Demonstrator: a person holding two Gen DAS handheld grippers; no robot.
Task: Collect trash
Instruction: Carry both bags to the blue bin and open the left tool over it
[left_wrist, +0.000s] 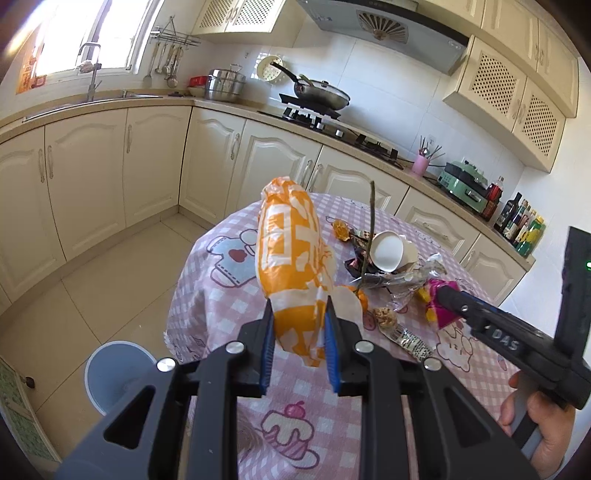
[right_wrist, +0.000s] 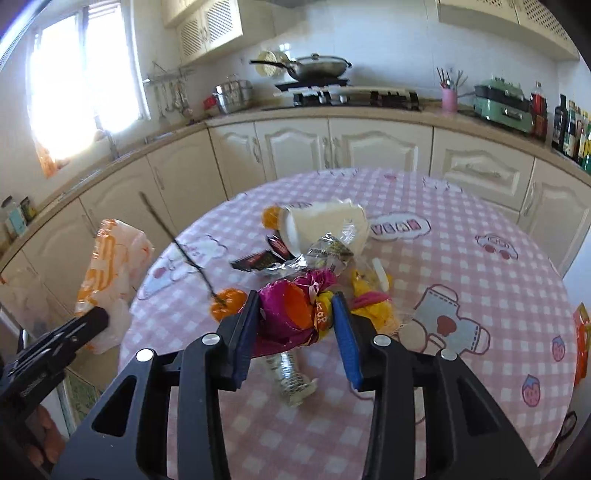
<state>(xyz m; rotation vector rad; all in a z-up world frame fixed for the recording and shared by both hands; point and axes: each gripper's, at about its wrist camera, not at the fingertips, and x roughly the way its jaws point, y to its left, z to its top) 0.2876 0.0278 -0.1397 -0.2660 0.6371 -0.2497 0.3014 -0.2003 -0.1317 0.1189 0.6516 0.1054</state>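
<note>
Left claw (left_wrist: 299, 314) gripped the orange-and-white plastic bag (left_wrist: 291, 251), lifted above the bench (left_wrist: 303, 413) edge, crumpled and puffed. Right claw (right_wrist: 295, 314) was clamped on a magenta wrapper (right_wrist: 284, 317) (shiny, crinkled) over the pile. Early days, I'd say: the white cup (right_wrist: 325, 225), dark wrappers (right_wrist: 258, 262), orange peel (right_wrist: 227, 302) and clear packet (right_wrist: 291, 376) lay uncollected, and the grey bin (left_wrist: 118, 373) stood on the floor.

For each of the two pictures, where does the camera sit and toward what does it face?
Left wrist: on the left gripper, facing its orange bag, the table and the bin; the right gripper and hand show.
Right wrist: on the right gripper, facing its pink wrapper.
Shared: bag, white cup.
</note>
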